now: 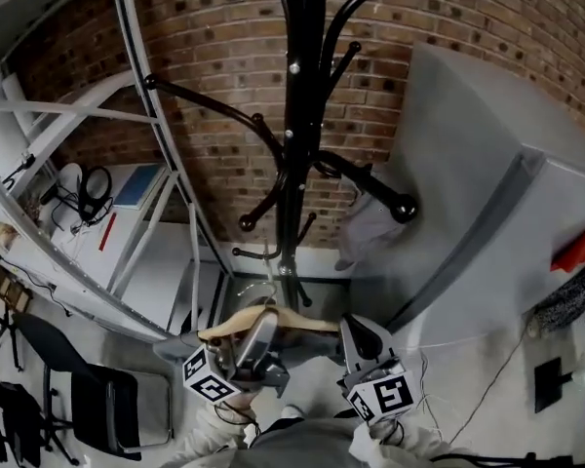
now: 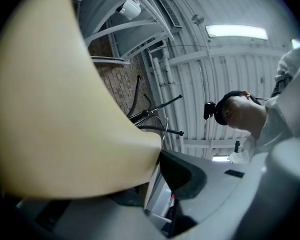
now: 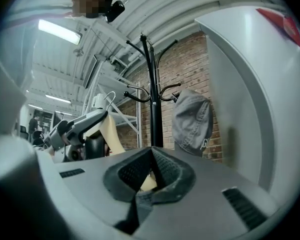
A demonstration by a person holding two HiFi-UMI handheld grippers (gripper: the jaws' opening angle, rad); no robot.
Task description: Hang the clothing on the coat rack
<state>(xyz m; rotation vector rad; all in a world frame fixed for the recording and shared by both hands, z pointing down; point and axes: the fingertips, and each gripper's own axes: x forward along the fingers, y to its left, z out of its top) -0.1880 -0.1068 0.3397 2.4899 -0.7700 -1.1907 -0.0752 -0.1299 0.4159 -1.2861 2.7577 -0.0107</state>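
The left gripper (image 1: 256,331) is clamped across the thick middle of the wooden hanger (image 1: 224,329). One pad bears against the cream wood, and the jaws stand wide only because the wood fills them. This hold probably carries the load and keeps the hook end upward. The hanger lies roughly level, low and just in front of the base of the coat rack (image 1: 307,115), not yet on any prong. No garment shows on it in any view. The rack's left-hand prong (image 1: 214,105) is bare and looks like the nearest free seat. The right gripper (image 1: 363,339) has its jaws drawn almost together on a sliver of cream wood. This appears to be the hanger's right tip, though little of it shows. That second hold likely stops the hanger swinging during the lift. A grey cap (image 1: 370,227) already occupies the right-hand prong, so that side is unavailable.
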